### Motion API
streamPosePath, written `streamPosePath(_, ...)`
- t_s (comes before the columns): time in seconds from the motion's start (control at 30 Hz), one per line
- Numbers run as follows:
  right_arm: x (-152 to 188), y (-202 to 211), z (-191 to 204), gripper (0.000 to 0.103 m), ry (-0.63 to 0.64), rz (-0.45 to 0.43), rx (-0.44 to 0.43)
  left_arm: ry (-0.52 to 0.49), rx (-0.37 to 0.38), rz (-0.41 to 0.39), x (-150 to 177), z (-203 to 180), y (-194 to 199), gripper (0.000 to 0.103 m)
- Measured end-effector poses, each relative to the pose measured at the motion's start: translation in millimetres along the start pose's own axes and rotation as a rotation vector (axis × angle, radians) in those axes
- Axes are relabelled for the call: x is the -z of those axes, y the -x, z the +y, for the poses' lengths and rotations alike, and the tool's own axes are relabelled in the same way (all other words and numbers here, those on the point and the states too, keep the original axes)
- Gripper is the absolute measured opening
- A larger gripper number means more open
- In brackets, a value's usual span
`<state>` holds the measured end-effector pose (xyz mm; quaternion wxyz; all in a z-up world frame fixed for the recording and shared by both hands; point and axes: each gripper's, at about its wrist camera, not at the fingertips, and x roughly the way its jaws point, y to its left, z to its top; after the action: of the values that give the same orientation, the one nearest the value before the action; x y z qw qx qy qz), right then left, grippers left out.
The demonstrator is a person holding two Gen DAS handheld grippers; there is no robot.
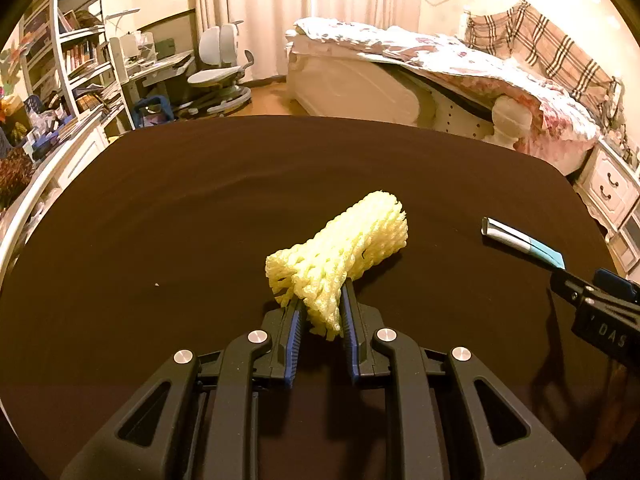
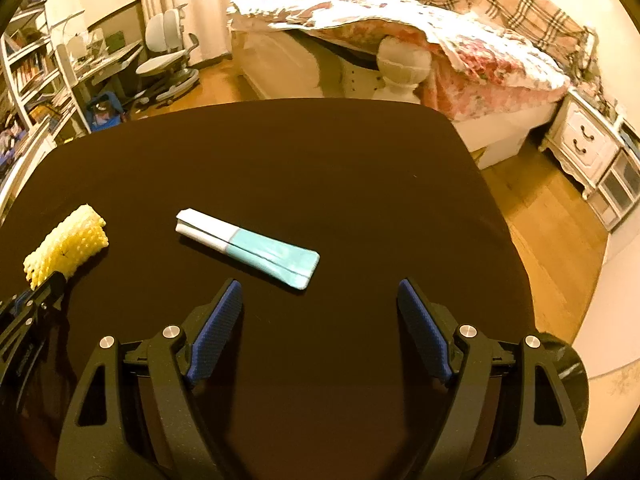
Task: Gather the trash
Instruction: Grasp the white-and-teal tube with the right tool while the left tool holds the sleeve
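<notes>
My left gripper [image 1: 322, 300] is shut on the near end of a yellow foam fruit net [image 1: 344, 248], which reaches forward over the dark table [image 1: 180, 200]. The net also shows at the left of the right wrist view [image 2: 66, 246], with the left gripper [image 2: 48, 284] on it. A flat white and teal wrapper [image 2: 248, 248] lies on the table just ahead and left of my right gripper [image 2: 320, 292], which is open and empty. The wrapper also shows in the left wrist view [image 1: 520, 240], with the right gripper [image 1: 560, 280] just beyond its near end.
The dark table's far edge [image 2: 280, 104] faces a bed [image 2: 400, 32]. A desk with a white chair [image 1: 220, 72] and bookshelves [image 1: 72, 52] stand at the left. A white nightstand [image 2: 584, 140] and wooden floor [image 2: 540, 208] are off the table's right edge.
</notes>
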<state>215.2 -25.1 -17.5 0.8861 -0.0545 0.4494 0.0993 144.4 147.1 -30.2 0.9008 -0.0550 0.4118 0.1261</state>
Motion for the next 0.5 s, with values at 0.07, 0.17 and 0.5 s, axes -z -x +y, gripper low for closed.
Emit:
streamPosePath(0.07, -4.6, -7.2, 5.5, 0.078, 0.026, 0.011, -0.007, 0.002, 0.003, 0.004, -0.6, 1.6, -1.1, 0.02)
streamPosePath(0.17, -12.7, -17.2, 17.6, 0.079, 0.079, 0.01, 0.011, 0.008, 0.009, 0.012, -1.2, 2.9, -3.6, 0.02)
streamPosePath(0.5, -39.5, -36.0, 17.2, 0.06, 0.096, 0.013, -0.011, 0.006, 0.015, 0.016, -3.4, 3.6, -6.2, 0.02)
